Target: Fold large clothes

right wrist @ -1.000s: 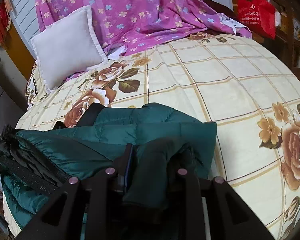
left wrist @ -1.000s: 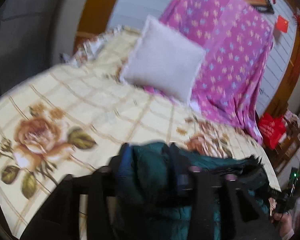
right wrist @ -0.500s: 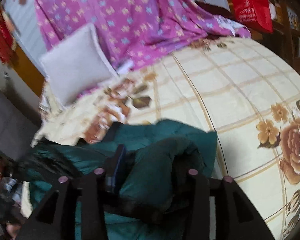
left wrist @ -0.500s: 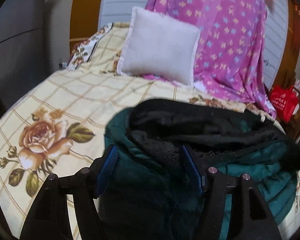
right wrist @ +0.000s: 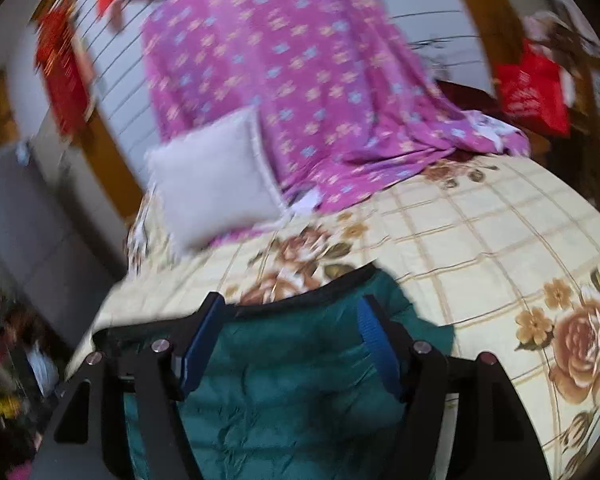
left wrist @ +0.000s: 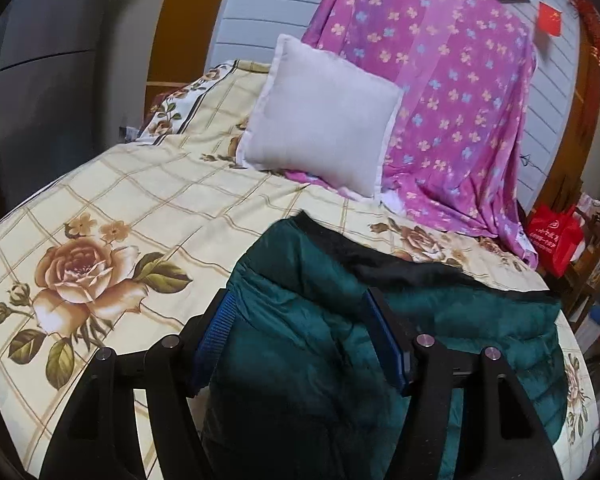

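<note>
Left gripper [left wrist: 300,320] spread wide, blue pads straddling the puffy teal jacket [left wrist: 308,344], gripping nothing. Right gripper [right wrist: 290,324] equally wide over the same quilted, shiny jacket [right wrist: 284,380], black trim at its tips. It lies on one rose-print bedsheet [left wrist: 140,200]. Beyond: one square grey pillow [left wrist: 320,120], one purple floral sheet [left wrist: 440,100].

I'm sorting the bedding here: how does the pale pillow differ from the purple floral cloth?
The pillow is plain, pale and plump, propped upright; the purple cloth is patterned with small flowers and hangs limp. The pillow is much smaller. Both sit at the head of the bed.
</note>
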`<action>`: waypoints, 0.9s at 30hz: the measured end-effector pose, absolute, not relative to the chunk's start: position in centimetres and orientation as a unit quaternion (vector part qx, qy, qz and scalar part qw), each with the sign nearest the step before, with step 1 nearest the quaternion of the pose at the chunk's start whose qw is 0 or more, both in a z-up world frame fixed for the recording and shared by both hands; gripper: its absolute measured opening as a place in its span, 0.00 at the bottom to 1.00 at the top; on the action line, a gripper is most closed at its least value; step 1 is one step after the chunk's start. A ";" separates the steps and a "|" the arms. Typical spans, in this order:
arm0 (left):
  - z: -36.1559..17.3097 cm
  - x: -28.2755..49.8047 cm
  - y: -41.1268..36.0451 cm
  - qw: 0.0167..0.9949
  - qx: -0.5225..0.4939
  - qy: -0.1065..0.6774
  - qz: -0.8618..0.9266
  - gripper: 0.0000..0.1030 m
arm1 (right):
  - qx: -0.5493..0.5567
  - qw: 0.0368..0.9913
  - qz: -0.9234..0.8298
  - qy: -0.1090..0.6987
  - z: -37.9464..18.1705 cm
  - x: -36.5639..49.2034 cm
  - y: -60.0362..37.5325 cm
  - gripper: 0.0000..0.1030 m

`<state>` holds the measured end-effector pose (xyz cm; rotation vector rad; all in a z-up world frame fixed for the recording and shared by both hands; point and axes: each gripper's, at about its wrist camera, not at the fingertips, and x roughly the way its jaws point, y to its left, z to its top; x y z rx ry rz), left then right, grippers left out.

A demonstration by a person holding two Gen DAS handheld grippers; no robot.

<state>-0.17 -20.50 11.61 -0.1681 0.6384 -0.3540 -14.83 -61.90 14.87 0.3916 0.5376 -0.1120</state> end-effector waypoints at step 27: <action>6.6 6.1 -25.9 0.912 0.019 0.391 -0.122 0.48 | 0.088 0.903 -0.050 0.417 4.5 -1.3 -55.6 0.74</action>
